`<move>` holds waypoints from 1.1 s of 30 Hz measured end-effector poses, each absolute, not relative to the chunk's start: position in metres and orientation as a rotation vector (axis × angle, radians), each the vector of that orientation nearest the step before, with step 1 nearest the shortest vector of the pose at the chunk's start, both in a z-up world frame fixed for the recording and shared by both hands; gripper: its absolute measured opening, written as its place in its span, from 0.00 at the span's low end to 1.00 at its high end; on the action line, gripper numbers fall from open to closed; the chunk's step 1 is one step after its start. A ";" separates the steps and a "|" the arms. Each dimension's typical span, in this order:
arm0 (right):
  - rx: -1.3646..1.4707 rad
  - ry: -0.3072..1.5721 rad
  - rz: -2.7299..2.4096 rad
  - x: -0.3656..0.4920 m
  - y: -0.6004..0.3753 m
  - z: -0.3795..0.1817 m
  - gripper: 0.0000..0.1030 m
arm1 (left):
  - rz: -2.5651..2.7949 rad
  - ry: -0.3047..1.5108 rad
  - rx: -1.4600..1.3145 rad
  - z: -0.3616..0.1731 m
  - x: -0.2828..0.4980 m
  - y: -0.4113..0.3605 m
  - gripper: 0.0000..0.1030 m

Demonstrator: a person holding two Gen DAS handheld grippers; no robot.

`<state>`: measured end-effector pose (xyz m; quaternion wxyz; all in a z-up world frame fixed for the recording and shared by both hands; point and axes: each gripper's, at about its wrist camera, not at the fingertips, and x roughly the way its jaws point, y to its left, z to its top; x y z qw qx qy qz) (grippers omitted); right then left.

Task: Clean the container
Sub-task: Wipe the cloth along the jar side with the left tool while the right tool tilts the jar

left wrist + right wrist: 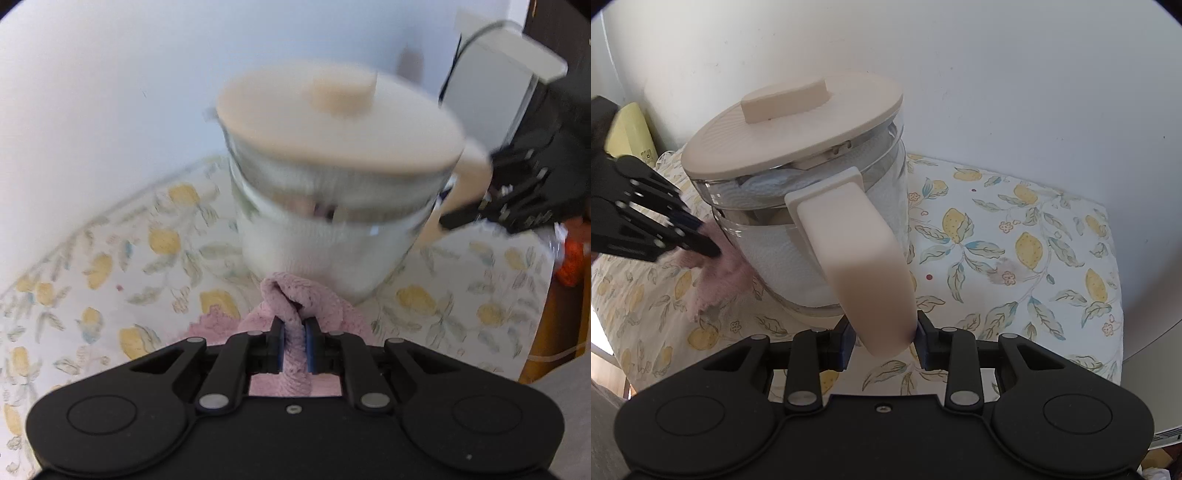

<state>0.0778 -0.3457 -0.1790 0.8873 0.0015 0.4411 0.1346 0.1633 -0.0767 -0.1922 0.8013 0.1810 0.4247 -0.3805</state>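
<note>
I have the clear glass jug with the cream plastic lid and cream handle [798,206] tipped over toward one side on the lemon-print tablecloth [1015,236], and my right gripper [882,341] has its jaws closed on the lower end of that handle [864,266], so the jug's whole tilt hangs on one pinch low on a smooth plastic grip. My left gripper [294,341] has its jaws clamped on a bunched fold of pink terry cloth [295,306], whose tip sits against the lower wall of the jug, just above the tablecloth. My main worry is the handle sliding between the right jaws: it is smooth and I hold it near its end, so a firm push from the cloth could twist the jug about that point and knock it back onto its base or over. The lid [798,122] worries me next; I cannot tell whether it is locked on, and with the jug leaning it could slide off if I tilt further. Something white seems to fill the inside, though I cannot say what, and it might shift and change the balance. The left view is blurred, so my sense of where cloth meets glass is rough, and I may rub the tablecloth instead, dragging it and everything on it. The cloth is gripped only by a narrow fold and could pull free under hard scrubbing. A dark stain [997,273] shows on the tablecloth well to the side.
</note>
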 end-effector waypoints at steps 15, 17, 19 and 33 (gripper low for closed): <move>-0.021 0.920 0.311 0.079 -0.347 -0.180 0.37 | -0.847 0.847 0.404 -0.178 0.141 -0.105 0.10; -0.024 0.917 0.306 0.079 -0.346 -0.180 0.37 | -0.859 0.866 0.401 -0.187 0.141 -0.109 0.10; -0.006 0.916 0.304 0.079 -0.347 -0.180 0.37 | -0.862 0.882 0.396 -0.195 0.142 -0.112 0.10; -0.028 0.900 0.309 0.070 -0.336 -0.178 0.36 | -0.794 0.966 0.384 -0.240 0.155 -0.117 0.10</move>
